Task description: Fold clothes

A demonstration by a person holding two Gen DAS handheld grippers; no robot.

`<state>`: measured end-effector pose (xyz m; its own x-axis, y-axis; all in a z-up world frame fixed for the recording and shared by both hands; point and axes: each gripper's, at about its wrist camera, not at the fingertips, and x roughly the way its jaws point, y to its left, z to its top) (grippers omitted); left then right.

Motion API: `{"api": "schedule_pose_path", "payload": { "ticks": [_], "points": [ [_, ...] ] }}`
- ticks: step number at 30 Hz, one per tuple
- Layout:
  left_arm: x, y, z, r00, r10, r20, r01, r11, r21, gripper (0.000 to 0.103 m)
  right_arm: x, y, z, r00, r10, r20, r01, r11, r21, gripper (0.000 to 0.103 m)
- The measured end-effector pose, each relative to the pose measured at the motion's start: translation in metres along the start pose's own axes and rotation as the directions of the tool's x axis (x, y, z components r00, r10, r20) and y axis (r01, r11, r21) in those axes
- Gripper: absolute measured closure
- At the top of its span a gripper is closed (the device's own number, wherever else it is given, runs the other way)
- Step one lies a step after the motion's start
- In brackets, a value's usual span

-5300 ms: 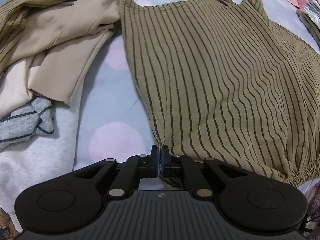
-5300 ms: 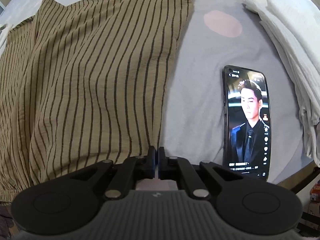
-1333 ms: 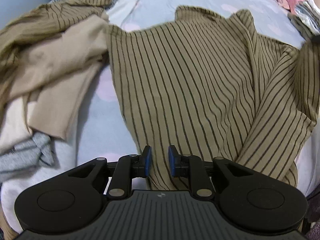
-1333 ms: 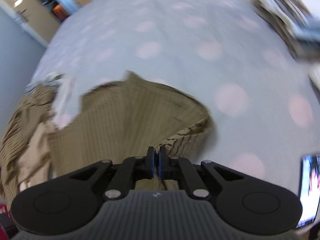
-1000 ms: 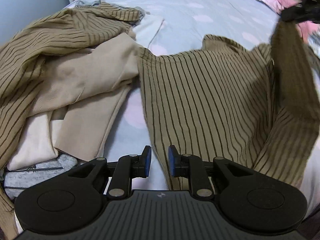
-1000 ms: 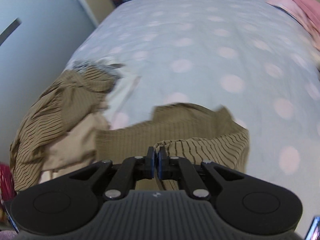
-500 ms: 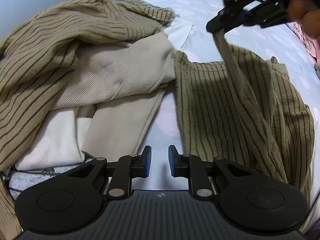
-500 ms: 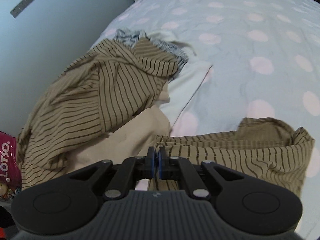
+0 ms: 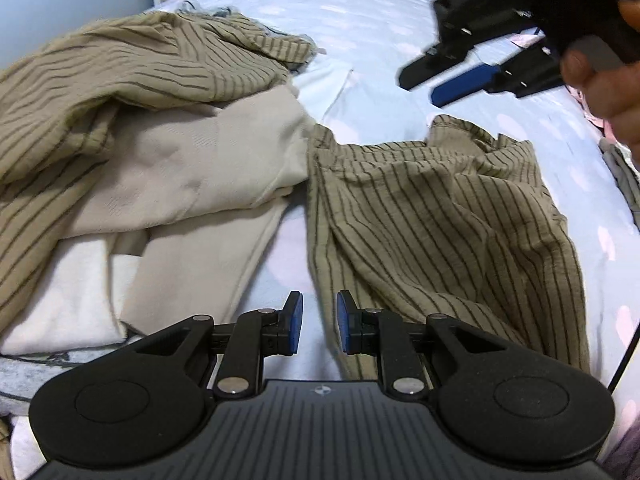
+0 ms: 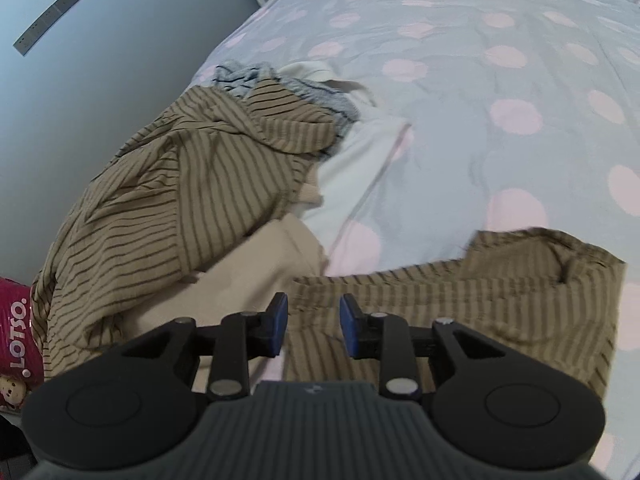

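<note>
Left wrist view: left gripper at 6 o'clock, jaws a narrow gap apart, nothing between the pads; the pale bedsheet shows through the gap. The striped olive garment lies from centre out to 4 o'clock, folded over on itself and rumpled, its near left edge just beside the right pad. At 9 to 11 o'clock a heap: second striped olive piece on top, beige garment under it, cream cloth at 8 o'clock, grey striped cloth at 7 o'clock. Beige garment touches the folded garment's far left corner. At 1 to 2 o'clock the right gripper hangs above the bed, blurred, blue pads apart, nothing in them, held by a hand.

Right wrist view: right gripper at 6 o'clock, jaws opening, pads off the cloth, nothing clamped. Striped olive garment lies below, from 6 to 4 o'clock. Heap at 9 to 11 o'clock: striped piece, beige garment near the left pad, white cloth at 12 o'clock. Pink-dotted bedsheet fills 12 to 3 o'clock. Pink "LOTSO" pack at 8 o'clock, off the bed.
</note>
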<state>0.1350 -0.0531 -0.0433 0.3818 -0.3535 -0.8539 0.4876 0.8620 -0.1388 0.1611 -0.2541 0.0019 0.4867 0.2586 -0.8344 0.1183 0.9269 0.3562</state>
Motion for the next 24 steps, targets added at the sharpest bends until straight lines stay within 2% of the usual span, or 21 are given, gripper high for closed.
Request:
{"api": "schedule_pose_path", "payload": {
  "ticks": [7, 14, 21, 24],
  "points": [
    [0.029, 0.0, 0.026, 0.995, -0.095, -0.012, 0.094, 0.994, -0.055, 0.087, -0.022, -0.044, -0.014, 0.998, -0.064, 0.004, 0.064, 0.997, 0.041, 0.071],
    [0.067, -0.001, 0.047, 0.995, -0.097, -0.027, 0.095, 0.993, -0.07, 0.087, -0.062, -0.105, -0.027, 0.985, -0.165, 0.051, 0.159, 0.982, 0.099, 0.066],
    [0.086, 0.003, 0.063, 0.997, -0.071, -0.013, 0.071, 0.996, -0.057, 0.087, -0.059, -0.16, -0.036, 0.965, -0.263, 0.018, 0.255, 0.951, 0.177, 0.066],
    [0.089, 0.002, 0.067, 0.998, -0.063, 0.001, 0.063, 0.998, -0.02, 0.098, -0.052, -0.174, -0.039, 0.957, -0.29, 0.004, 0.283, 0.939, 0.196, 0.066]
  ]
}}
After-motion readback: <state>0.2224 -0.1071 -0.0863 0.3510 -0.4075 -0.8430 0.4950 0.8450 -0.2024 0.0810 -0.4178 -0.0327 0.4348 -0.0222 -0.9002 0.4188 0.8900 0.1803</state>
